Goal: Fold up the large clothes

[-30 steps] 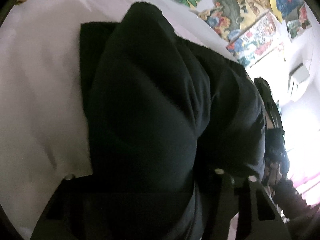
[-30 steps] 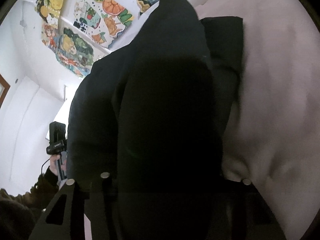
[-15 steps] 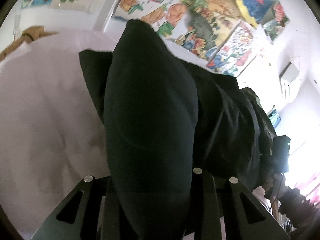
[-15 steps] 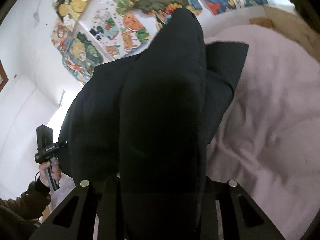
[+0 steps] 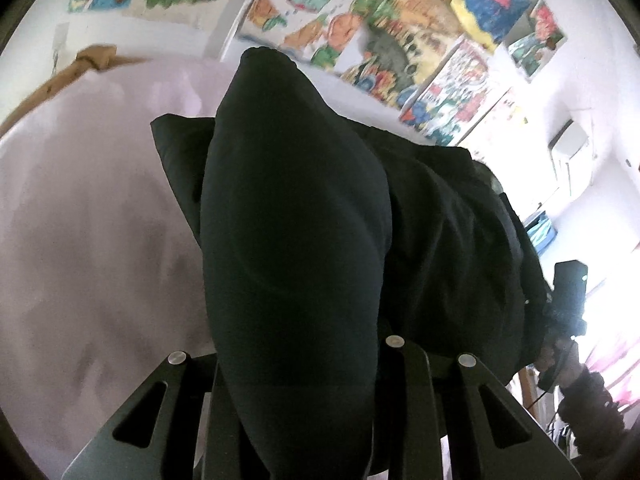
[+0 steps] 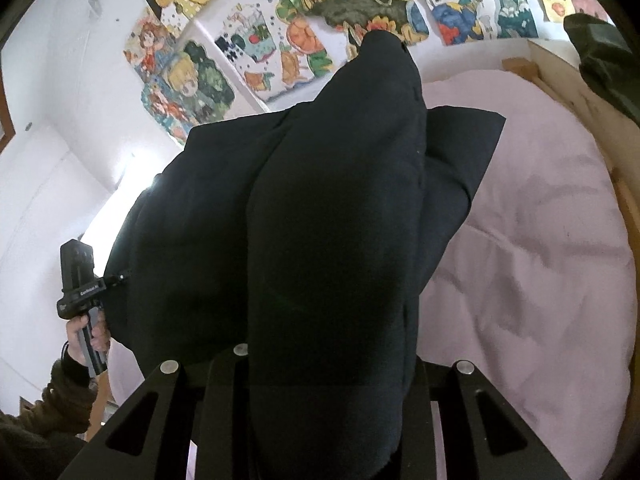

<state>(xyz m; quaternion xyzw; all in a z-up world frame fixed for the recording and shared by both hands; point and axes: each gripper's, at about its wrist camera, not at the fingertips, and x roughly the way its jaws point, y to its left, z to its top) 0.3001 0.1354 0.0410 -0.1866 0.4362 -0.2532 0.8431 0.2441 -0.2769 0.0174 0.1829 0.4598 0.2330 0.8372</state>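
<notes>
Both grippers are clamped on thick bunches of the black garment [image 5: 296, 240] – left gripper [image 5: 296, 420], right gripper [image 6: 328, 420] – which hangs stretched between them above the pink bedding [image 6: 540, 260], its long axis seemingly running hand to hand, neither nearer

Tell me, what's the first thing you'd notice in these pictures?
A big puffy black garment fills the middle of both views, bunched between each gripper's fingers and hanging over the pale pink bedding. Behind it, bright painted drawings cover the white wall above the bed.
</notes>
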